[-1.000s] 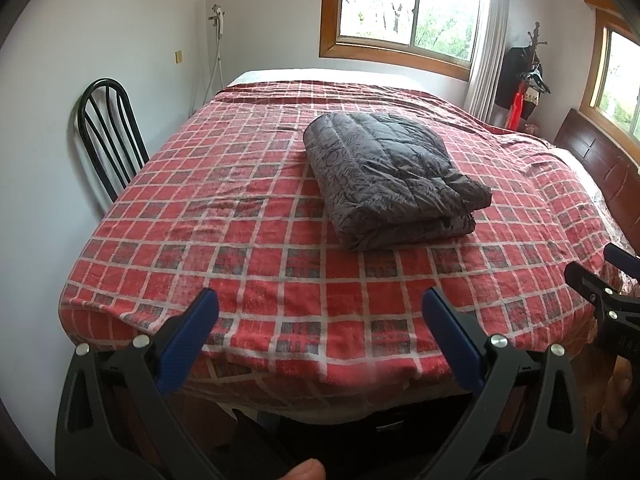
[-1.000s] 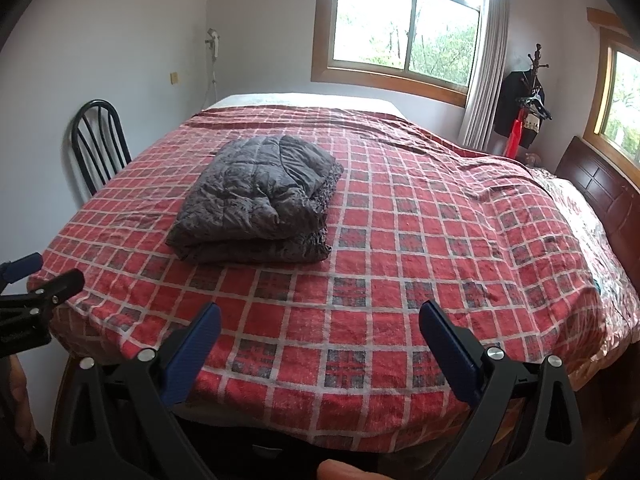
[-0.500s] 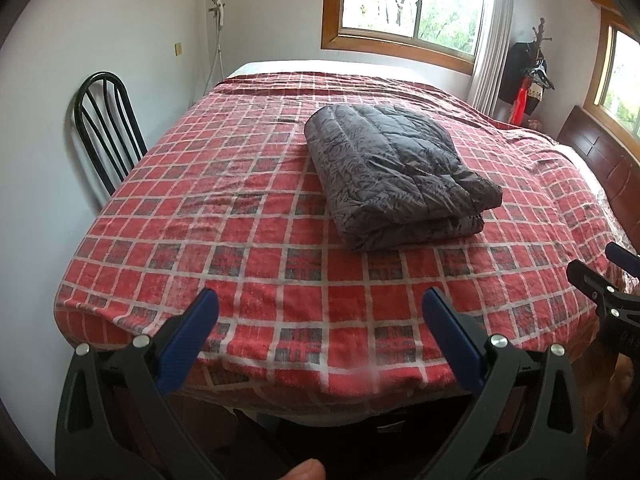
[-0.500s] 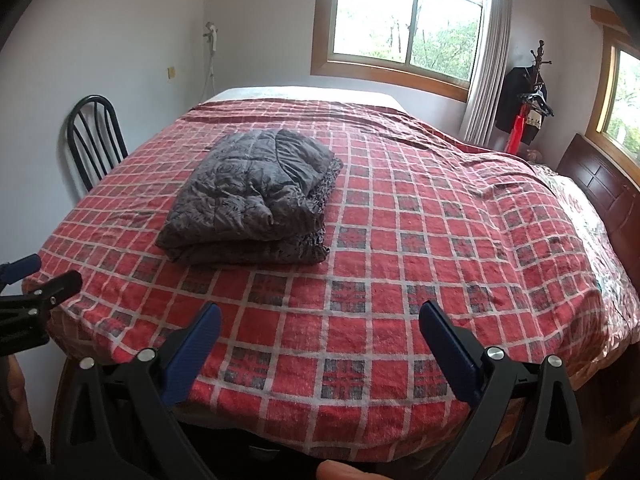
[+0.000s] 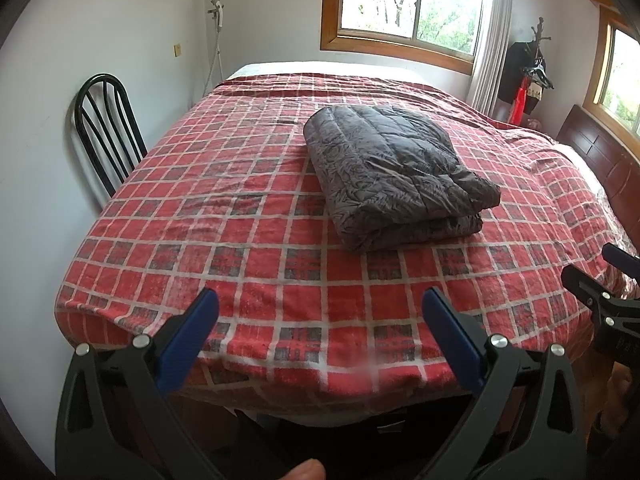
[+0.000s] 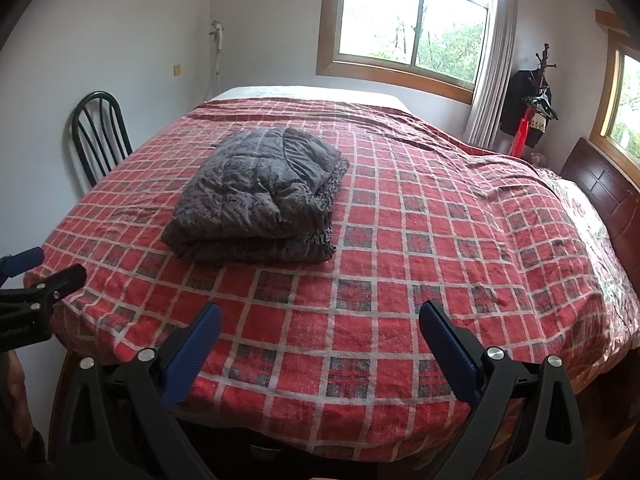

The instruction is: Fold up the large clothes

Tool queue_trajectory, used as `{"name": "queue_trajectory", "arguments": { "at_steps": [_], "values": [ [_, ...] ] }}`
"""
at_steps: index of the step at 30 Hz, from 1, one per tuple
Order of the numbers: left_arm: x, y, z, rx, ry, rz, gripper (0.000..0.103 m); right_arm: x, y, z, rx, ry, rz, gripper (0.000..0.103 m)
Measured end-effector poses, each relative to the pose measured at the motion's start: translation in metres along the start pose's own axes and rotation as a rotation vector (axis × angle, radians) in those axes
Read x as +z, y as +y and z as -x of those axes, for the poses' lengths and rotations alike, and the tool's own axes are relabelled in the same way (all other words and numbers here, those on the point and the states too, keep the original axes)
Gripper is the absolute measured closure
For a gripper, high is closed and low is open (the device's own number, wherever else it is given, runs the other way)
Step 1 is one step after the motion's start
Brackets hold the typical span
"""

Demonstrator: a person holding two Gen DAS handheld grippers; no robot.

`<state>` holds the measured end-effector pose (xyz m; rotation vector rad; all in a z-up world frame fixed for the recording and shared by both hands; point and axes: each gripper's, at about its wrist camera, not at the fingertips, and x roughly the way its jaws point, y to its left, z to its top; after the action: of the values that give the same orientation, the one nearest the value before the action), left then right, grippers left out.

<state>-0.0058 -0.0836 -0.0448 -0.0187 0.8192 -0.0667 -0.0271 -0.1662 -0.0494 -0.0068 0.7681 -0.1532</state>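
A dark grey quilted garment (image 5: pixel 394 174) lies folded into a thick rectangle on the red plaid bedspread (image 5: pixel 248 216); the right wrist view shows the garment (image 6: pixel 260 196) left of centre on the bedspread (image 6: pixel 420 248). My left gripper (image 5: pixel 320 312) hangs open over the bed's near edge, well short of the bundle, nothing between its blue pads. My right gripper (image 6: pixel 320 326) is likewise open and empty at the near edge. Each gripper shows at the other view's side: the right gripper (image 5: pixel 600 276) and the left gripper (image 6: pixel 36 276).
A black metal chair (image 5: pixel 106 132) stands against the left wall beside the bed. A dark wooden headboard (image 5: pixel 600 160) lines the right side. A coat stand (image 6: pixel 536 100) with hanging clothes is in the far right corner under the windows.
Both views have drawn slightly back and up from the bed's edge. The folded garment has stayed in place, and both grippers remain open.
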Motion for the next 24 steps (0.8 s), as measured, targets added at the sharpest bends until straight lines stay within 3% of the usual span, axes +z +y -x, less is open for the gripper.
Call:
{"name": "queue_trajectory", "arguments": {
  "at_steps": [24],
  "values": [
    [-0.0030,-0.0019,0.0079,-0.001,-0.002,0.000,0.003,-0.0008,0.0026,0.0065,0.002,-0.026,0.002,0.004]
  ]
}}
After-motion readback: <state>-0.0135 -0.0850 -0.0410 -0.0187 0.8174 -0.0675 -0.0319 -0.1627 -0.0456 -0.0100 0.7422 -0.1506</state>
